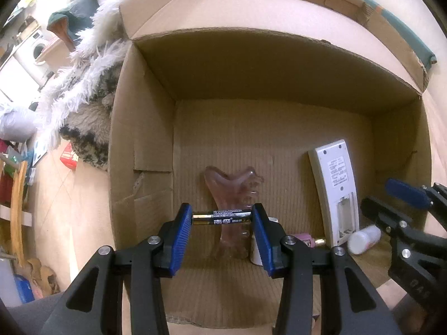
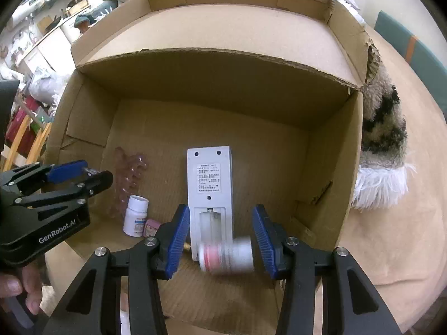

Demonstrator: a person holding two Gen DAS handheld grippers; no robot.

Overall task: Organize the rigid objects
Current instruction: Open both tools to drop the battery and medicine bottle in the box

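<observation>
AA battery, black and gold, smooth metal cylinder, clamped end to end between the blue ribbed pads of the left gripper, held crosswise above the floor of the open cardboard box, towards its near edge. Likely step: lower it into the box and let go. Best set low and flat on the corrugated floor before opening, since a round cell rolls; aim for bare cardboard left of the pink scraper, not on top of it.

Right gripper: jaws part open, a blurred white bottle with a pink band lies on its side between the pads, nearer the right pad; contact unclear, so grip cannot be told. The blur suggests it may be rolling or falling.

White remote control, hard plastic, face down in mid-floor, battery bay open and empty at its near end. Upright white pill bottle and small pink item by the near edge. Scraper translucent, glossy, comb-toothed on one side. Shaggy white and grey rug outside the left wall.
</observation>
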